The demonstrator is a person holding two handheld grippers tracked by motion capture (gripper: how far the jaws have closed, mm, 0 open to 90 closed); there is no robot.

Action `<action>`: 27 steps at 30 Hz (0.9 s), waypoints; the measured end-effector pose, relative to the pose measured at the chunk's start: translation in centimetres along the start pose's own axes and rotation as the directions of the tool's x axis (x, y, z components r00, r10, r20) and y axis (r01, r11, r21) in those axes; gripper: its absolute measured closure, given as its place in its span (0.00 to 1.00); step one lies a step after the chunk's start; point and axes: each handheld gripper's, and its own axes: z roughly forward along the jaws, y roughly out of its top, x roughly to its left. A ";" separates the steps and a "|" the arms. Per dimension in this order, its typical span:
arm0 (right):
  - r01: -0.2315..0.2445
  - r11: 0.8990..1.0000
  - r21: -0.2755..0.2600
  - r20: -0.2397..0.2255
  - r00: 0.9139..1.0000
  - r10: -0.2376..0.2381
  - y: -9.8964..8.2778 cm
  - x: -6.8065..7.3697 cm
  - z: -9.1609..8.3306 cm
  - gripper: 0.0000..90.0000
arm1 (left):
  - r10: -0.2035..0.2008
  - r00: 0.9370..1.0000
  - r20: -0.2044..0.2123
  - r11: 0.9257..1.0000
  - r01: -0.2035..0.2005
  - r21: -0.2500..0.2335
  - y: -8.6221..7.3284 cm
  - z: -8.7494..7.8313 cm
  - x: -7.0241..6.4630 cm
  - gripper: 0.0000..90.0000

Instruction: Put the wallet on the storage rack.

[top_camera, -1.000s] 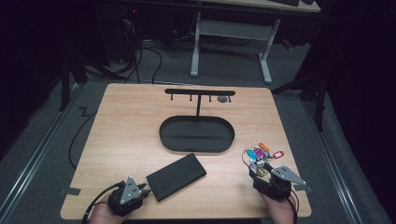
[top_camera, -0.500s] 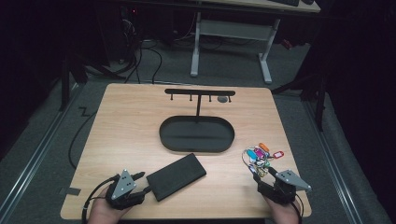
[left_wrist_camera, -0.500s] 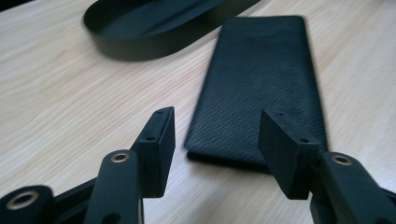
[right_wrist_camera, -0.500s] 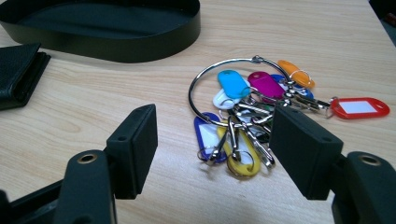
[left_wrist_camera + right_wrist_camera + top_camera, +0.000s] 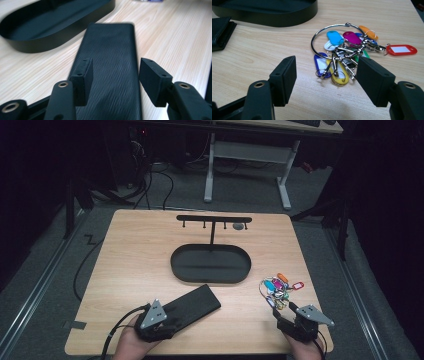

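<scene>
Pale wood tabletop (image 5: 130, 260) carries everything you are working over, with dark floor and desk legs beyond. From the high view, your left gripper (image 5: 167, 322) sits at the near end of the black wallet (image 5: 192, 302), which lies slantwise just short of the oval tray (image 5: 210, 263) and its hook rail (image 5: 214, 219). Your left gripper view adds what that misses: the jaws have just been opening and now stand released, one on each side of the wallet (image 5: 110, 65), pads clear of it. Your right gripper (image 5: 325, 82) is spread too, and its view shows the key bunch (image 5: 347, 50) lying just ahead: coloured tags on a steel ring.
</scene>
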 end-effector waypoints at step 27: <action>-0.007 1.000 0.001 -0.015 1.000 0.007 0.3 0.1 0.4 0.37 | 0.312 0.945 -0.098 0.941 -0.293 0.168 -2.1 1.6 -3.2 0.51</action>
